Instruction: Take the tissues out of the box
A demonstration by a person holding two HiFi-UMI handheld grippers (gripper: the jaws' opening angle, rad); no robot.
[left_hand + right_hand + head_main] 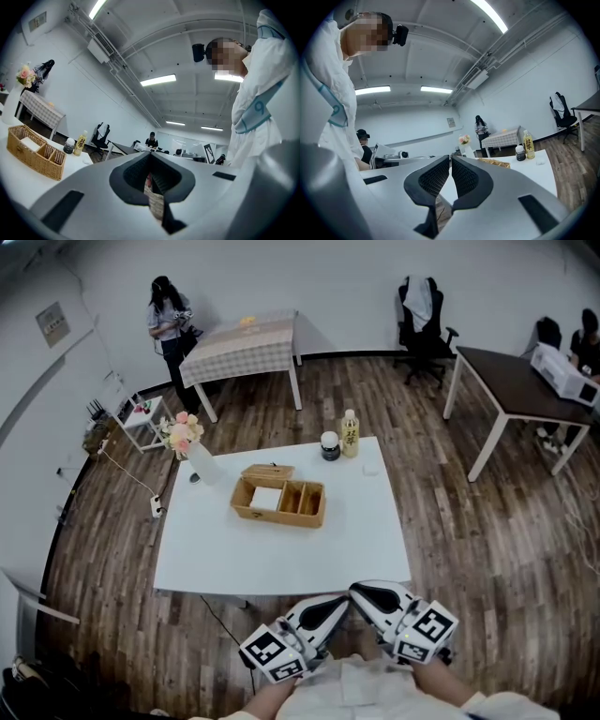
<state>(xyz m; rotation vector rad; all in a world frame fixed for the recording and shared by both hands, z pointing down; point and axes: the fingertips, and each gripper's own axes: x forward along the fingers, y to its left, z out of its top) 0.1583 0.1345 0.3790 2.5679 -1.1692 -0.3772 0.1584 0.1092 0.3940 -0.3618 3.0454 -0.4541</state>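
A wicker tissue box (278, 498) stands in the middle of the white table (281, 559), its lid tipped open at the back. White tissues (265, 499) fill its left compartment. The box also shows in the left gripper view (35, 152) and, partly hidden by the jaws, in the right gripper view (494, 162). Both grippers hang close to my body off the table's near edge, tips angled toward each other. My left gripper (339, 604) (151, 161) is shut and holds nothing. My right gripper (359, 592) (450, 159) has its pads meeting at the tips and holds nothing.
A yellow-labelled bottle (350, 433) and a dark jar (330, 445) stand at the table's far edge, and a vase of flowers (187, 442) at its far left corner. Beyond are a cloth-covered table (248, 338), a standing person (169, 320), an office chair (422, 324) and a brown desk (511, 381).
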